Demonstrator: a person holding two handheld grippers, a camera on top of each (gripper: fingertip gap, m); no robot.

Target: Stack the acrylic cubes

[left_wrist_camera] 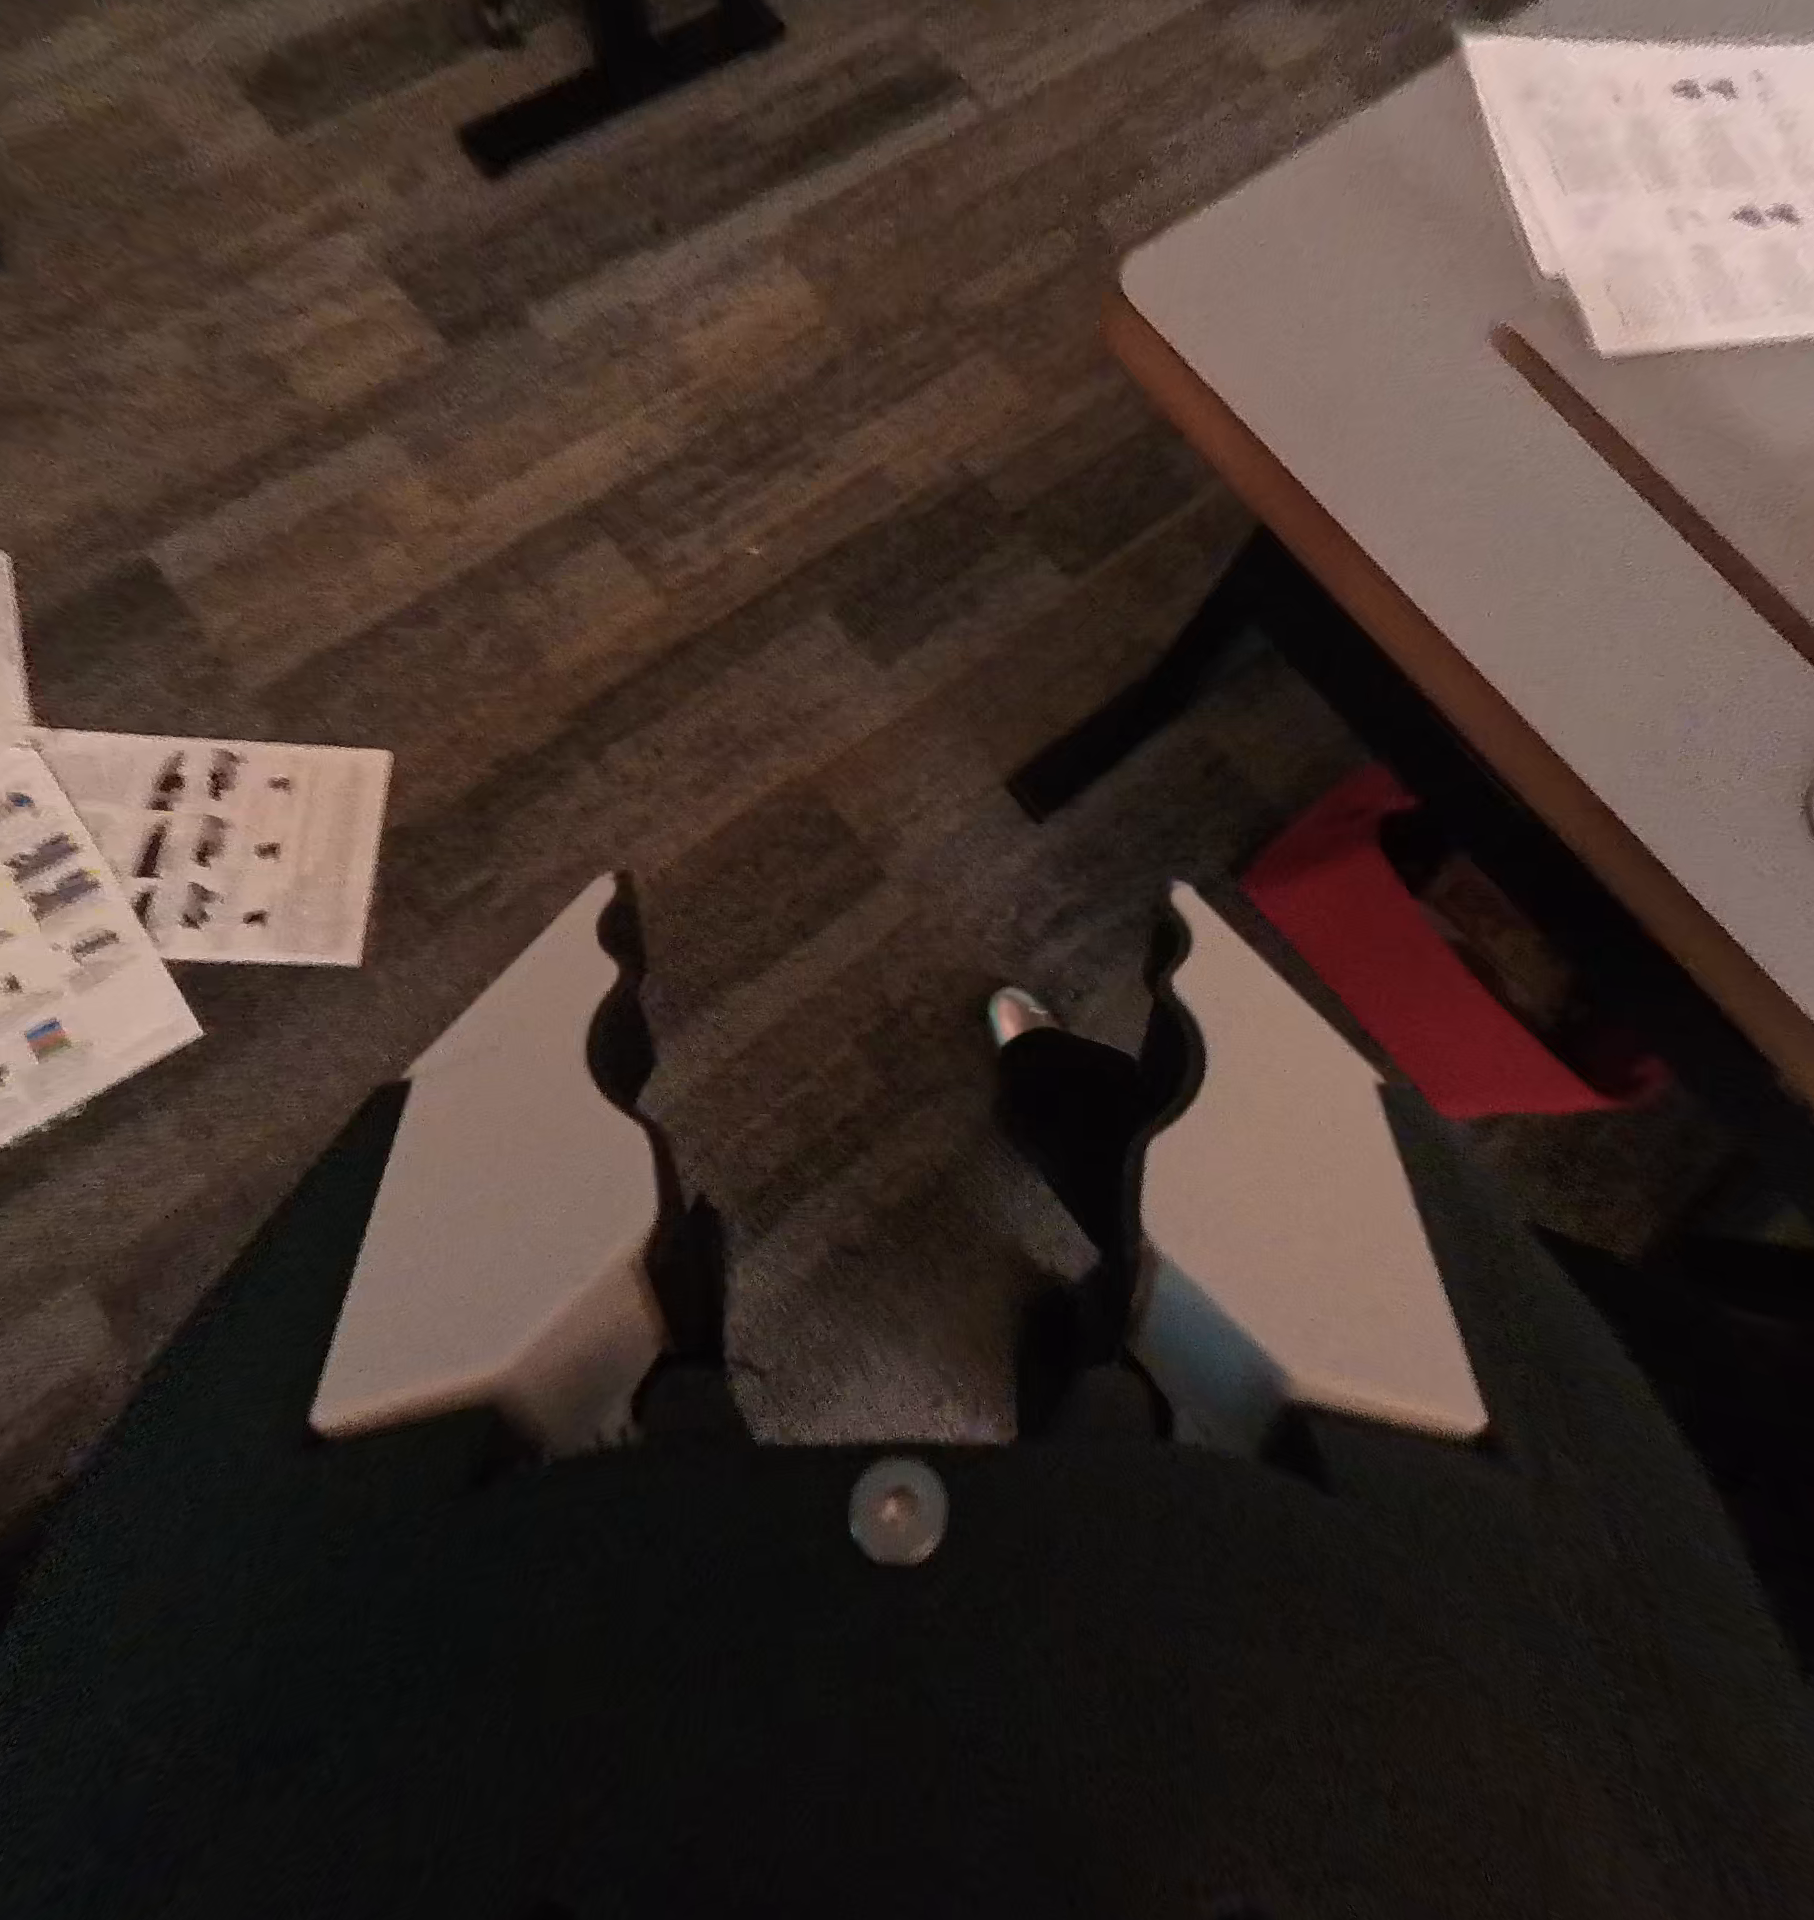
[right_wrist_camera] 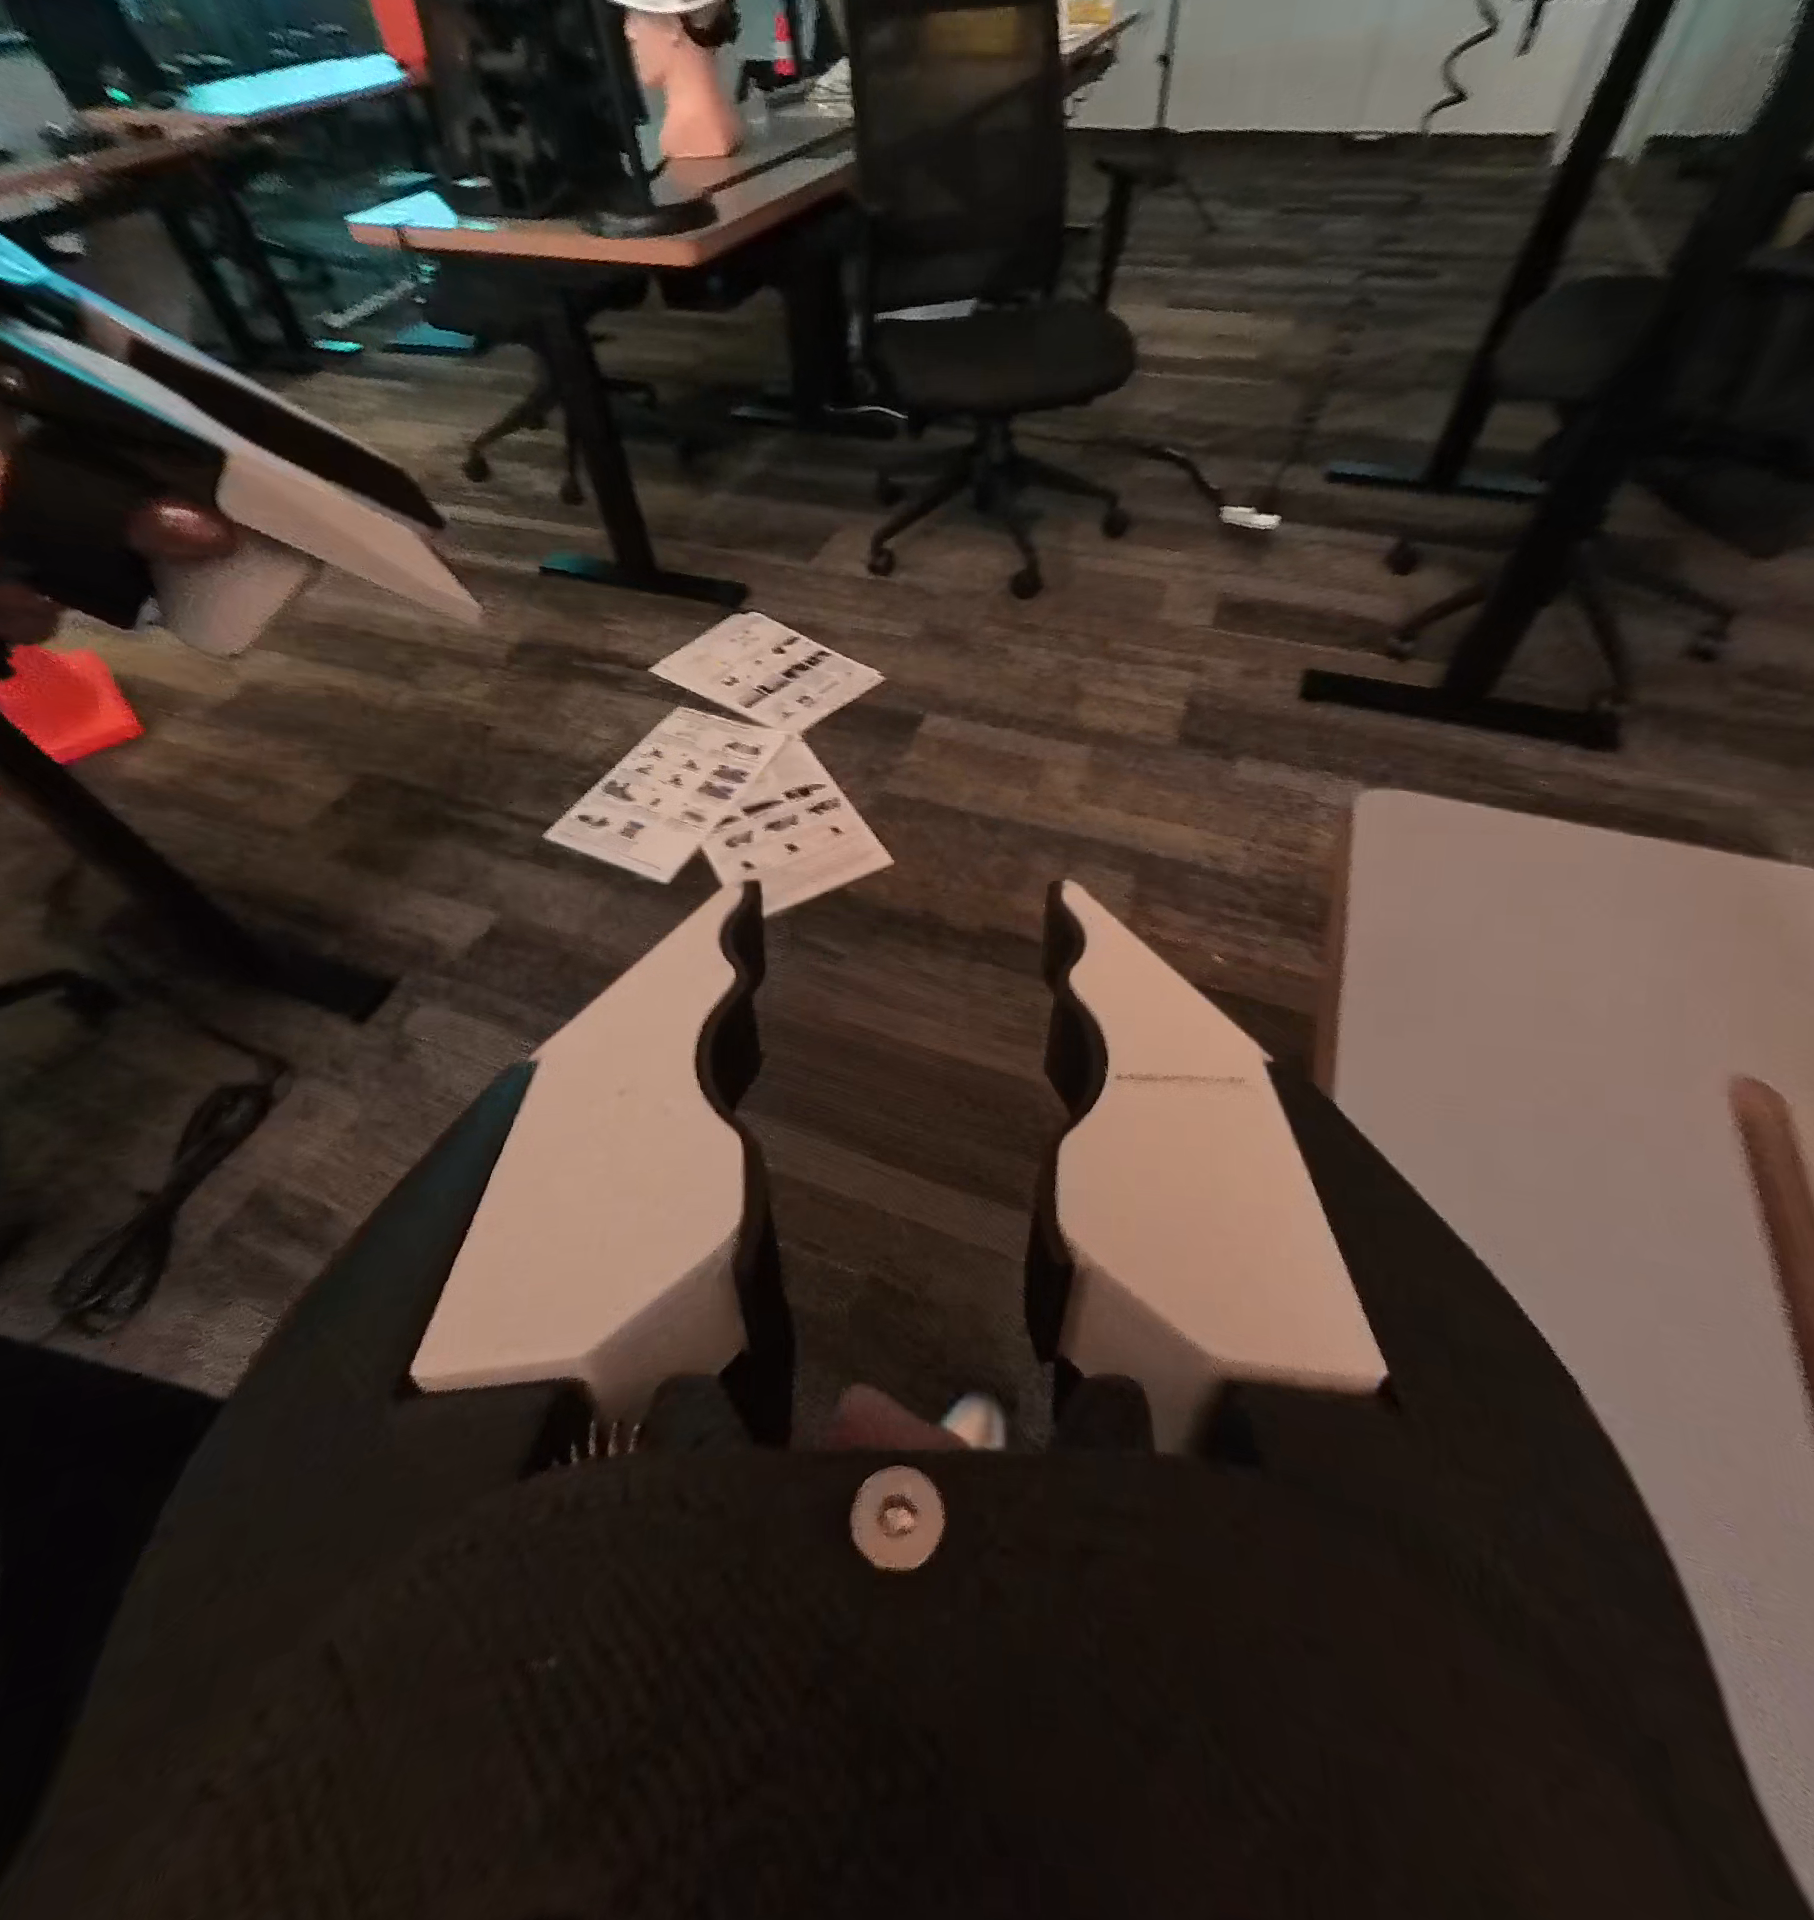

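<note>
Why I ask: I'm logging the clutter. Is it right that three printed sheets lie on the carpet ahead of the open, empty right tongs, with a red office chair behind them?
Not quite: the right wrist view shows a black office chair, not red. Three printed sheets do lie on the carpet ahead of the open, empty right tongs.

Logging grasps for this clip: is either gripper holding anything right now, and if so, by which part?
Nothing is held. The left gripper and the right gripper are both open over the carpet, with only floor between their fingers; the printed sheets lie untouched.
</note>
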